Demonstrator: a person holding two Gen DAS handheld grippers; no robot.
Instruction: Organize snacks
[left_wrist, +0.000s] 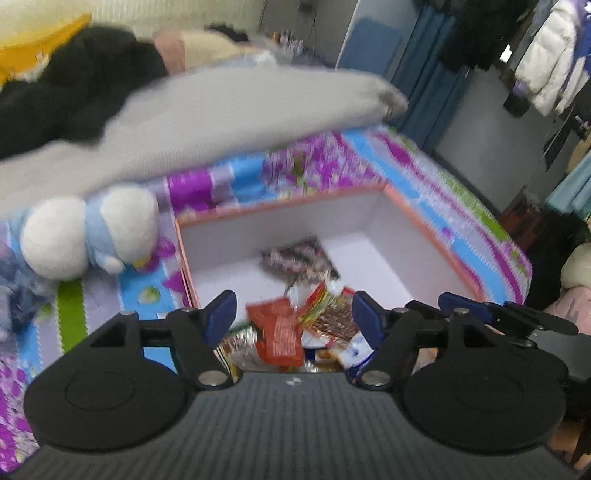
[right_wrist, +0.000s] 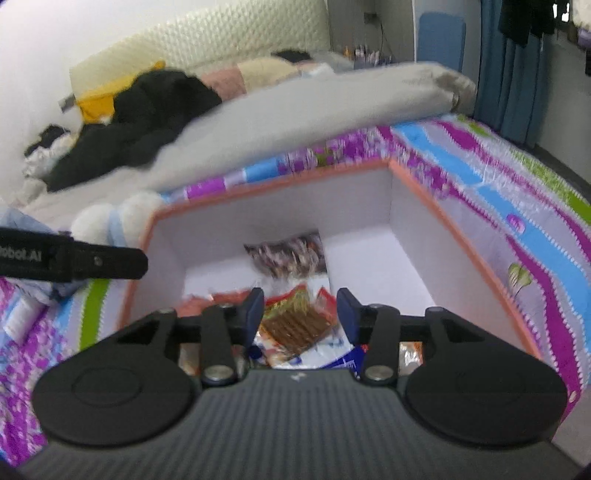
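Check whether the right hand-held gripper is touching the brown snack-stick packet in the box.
Cannot tell. In the right wrist view the right hand-held gripper stands open with the brown snack-stick packet showing between its fingers, but blur hides any contact or gap.

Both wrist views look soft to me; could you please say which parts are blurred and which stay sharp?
Left wrist view: the black left gripper is crisp, while the orange-rimmed white box and the snack packets smear. Right wrist view: the same, plus bowed fisheye edges.

we see our left gripper (left_wrist: 293, 314), jaws apart and holding nothing, above an orange-rimmed box (left_wrist: 424, 221); an orange packet (left_wrist: 279, 332) lies inside among other snack packets.
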